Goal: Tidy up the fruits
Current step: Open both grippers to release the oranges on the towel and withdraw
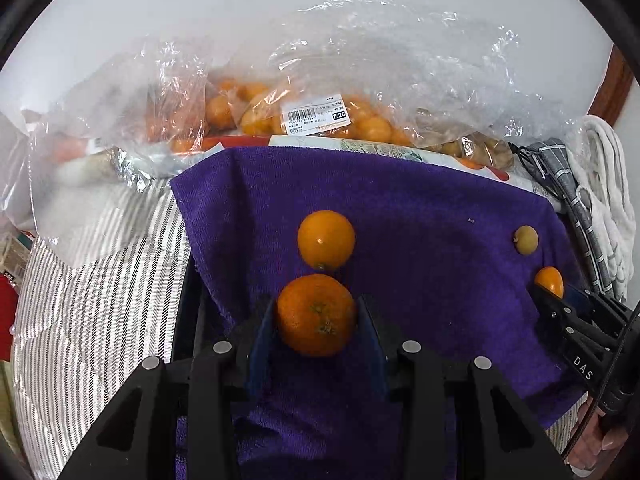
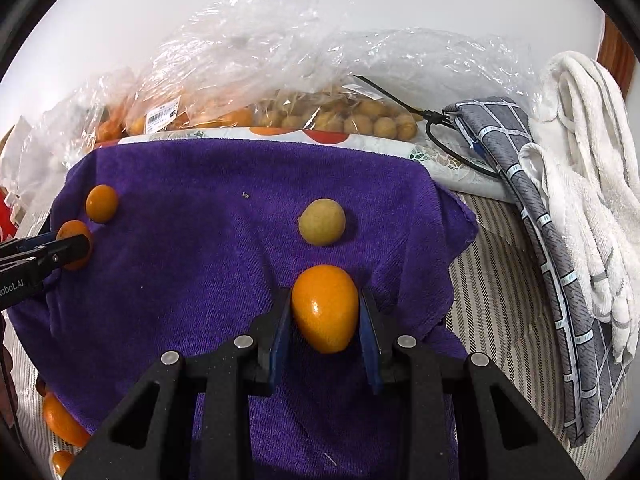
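A purple towel (image 1: 400,220) is spread across the middle of both views, likely so the fruits have a soft place and do not roll away. Clear bags (image 1: 320,92) full of fruit are piled along the top of the frame, behind the towel. A white cloth (image 2: 580,168) is heaped at the right edge of the right wrist view.

In the left wrist view, the left gripper (image 1: 316,320) is seen at the bottom middle, its fingers pressed against a mandarin (image 1: 316,314). A second orange (image 1: 326,240) is set on the towel just above it.

In the right wrist view, the right gripper (image 2: 325,312) is seen at the bottom middle, pinching a kumquat (image 2: 325,307) from both sides. A small tan fruit (image 2: 322,222) is placed on the towel just above. It looks as if like fruits are being lined up together.
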Demonstrator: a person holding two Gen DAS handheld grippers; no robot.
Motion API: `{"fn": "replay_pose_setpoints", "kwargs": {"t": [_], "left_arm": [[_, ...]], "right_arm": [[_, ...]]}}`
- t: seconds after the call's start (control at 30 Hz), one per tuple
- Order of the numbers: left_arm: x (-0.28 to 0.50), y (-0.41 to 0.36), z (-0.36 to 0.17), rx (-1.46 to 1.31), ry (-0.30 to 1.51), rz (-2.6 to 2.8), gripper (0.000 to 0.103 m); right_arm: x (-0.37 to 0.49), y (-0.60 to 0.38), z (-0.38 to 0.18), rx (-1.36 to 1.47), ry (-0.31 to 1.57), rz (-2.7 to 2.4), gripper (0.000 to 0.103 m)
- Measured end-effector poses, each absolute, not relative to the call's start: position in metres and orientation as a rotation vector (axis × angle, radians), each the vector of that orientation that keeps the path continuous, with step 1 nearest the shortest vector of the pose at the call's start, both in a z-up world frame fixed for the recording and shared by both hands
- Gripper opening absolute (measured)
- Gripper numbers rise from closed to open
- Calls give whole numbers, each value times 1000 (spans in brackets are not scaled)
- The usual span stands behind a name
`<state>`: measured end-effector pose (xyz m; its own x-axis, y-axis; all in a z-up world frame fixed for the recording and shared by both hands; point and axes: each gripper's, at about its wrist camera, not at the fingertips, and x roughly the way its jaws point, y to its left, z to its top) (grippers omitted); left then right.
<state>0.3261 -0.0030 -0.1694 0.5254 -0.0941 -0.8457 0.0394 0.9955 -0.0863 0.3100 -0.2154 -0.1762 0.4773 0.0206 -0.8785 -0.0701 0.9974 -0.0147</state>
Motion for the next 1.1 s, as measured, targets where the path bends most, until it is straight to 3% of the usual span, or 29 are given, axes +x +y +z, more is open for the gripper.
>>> {"fn": "replay_pose_setpoints", "kwargs": {"t": [0.1, 0.2, 0.43, 0.53, 0.67, 0.77, 0.83, 1.1], "left_arm": [[325, -5, -167, -55, 1026, -83, 41], [323, -8, -160, -46, 1020, -99, 52], [292, -7, -112, -42, 898, -107, 62], [269, -2, -98, -28, 845, -93, 62], [237, 12, -90, -19, 793, -96, 62], [213, 30, -94, -53, 797, -98, 62], [198, 40, -100, -72, 817, -113, 62], [158, 69, -135, -91, 870, -77, 62]], "right_arm": [[309, -214, -174, -42, 1069, 73, 36], [306, -214, -165, -17, 1052, 94, 43], [279, -201, -116, -46, 954, 104, 71], [260, -192, -99, -83, 911, 107, 76], [235, -185, -92, -106, 895, 87, 74], [214, -182, -97, -78, 932, 99, 56], [203, -180, -103, -72, 957, 104, 51], [167, -154, -121, -50, 992, 201, 51]]}}
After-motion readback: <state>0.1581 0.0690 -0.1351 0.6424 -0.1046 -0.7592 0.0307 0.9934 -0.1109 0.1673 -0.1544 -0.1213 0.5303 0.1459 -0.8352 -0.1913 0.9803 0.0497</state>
